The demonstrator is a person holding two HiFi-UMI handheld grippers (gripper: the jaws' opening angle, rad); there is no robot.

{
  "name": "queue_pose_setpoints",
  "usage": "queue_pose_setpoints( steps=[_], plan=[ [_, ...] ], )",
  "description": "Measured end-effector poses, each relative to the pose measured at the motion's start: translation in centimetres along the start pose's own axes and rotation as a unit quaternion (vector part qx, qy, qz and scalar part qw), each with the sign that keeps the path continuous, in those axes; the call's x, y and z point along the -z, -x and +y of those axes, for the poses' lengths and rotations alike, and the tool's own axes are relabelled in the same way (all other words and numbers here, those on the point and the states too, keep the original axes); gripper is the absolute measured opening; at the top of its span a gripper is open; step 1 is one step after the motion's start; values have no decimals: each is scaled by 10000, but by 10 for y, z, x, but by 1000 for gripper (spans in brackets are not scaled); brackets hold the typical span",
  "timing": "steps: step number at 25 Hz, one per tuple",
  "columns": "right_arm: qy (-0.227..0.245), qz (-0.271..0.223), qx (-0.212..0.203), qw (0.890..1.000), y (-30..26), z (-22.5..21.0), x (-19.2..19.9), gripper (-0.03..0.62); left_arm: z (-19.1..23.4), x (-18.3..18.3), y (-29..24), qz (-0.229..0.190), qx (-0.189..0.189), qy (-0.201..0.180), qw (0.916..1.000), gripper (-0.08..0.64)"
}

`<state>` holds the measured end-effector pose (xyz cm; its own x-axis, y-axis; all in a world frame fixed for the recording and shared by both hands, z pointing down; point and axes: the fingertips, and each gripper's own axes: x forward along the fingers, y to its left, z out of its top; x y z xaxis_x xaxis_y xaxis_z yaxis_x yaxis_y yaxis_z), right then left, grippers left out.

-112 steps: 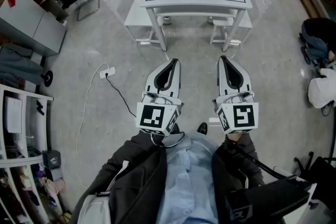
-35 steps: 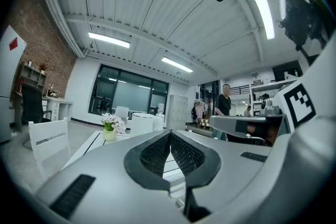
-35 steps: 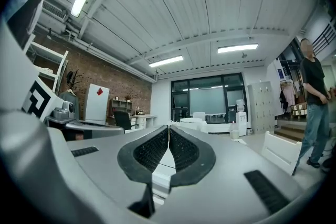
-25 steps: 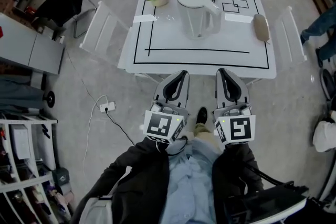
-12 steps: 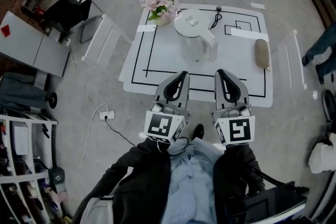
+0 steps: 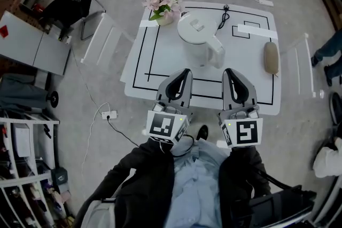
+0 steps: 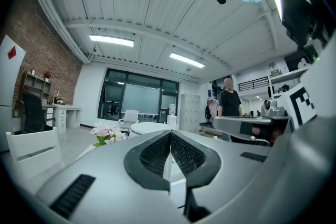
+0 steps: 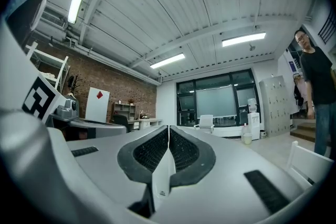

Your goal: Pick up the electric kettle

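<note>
Bright, even light; fisheye edges

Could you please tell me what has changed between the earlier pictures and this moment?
The person has walked up to the white table, so the left gripper and right gripper now overlap its near edge, close to the electric kettle. Nothing was gripped or released. Both grippers stay shut, empty, side by side; kettle and flowers keep their places.

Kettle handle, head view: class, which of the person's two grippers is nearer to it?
Right. The right gripper sits just below and slightly right of the kettle handle in the head view; the left gripper is farther off, below and left of it.
</note>
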<state>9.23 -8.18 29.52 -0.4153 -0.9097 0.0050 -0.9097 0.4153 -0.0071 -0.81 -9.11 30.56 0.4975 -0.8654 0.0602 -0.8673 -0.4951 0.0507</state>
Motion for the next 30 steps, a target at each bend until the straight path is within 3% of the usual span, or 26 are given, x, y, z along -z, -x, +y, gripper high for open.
queue_pose_setpoints(
  steps=[19,30],
  plan=[
    [-296,812,605,9944,-54,-10,75,18,61,51,-57,461,346,333,9978,9],
    [-113,811,1093,9906,-66,-50,80,17,81,67,-77,638,301,390,9967,9]
  ],
)
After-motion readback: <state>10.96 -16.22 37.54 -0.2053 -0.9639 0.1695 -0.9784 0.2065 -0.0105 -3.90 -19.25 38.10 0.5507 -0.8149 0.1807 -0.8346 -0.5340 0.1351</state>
